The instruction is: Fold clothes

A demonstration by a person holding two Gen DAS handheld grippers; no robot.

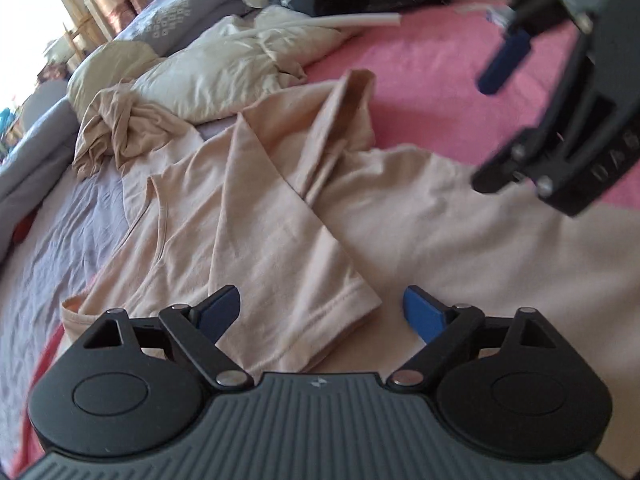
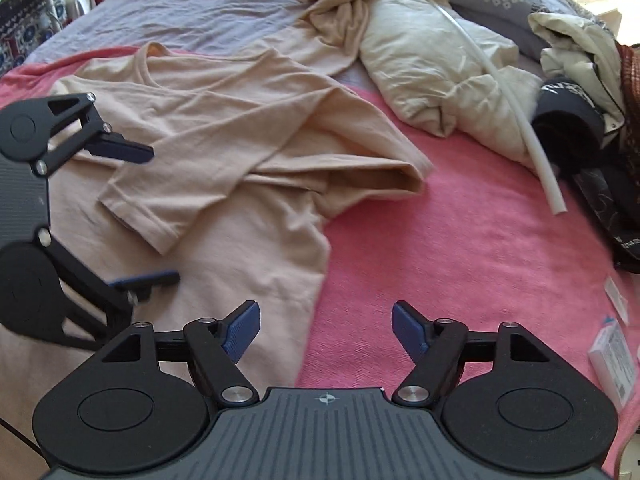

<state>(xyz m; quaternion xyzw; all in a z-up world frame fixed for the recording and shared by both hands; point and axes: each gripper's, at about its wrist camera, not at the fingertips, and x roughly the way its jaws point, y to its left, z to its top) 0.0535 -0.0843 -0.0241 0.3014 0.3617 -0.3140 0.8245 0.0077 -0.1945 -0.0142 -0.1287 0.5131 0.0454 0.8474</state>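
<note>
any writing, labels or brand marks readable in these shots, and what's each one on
"D A S": raised letters on the side of the right claw, cut off at the picture's edge, so the reading is uncertain.
White lettering on the dark rolled garment: too blurred to read.
Print on the white box: too small to read.
Print on the dark flat packet: blurred, unreadable.

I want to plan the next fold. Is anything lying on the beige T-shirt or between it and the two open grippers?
Nothing visible does. The beige T-shirt lies bare on the pink blanket, directly under the left gripper and right gripper.
</note>
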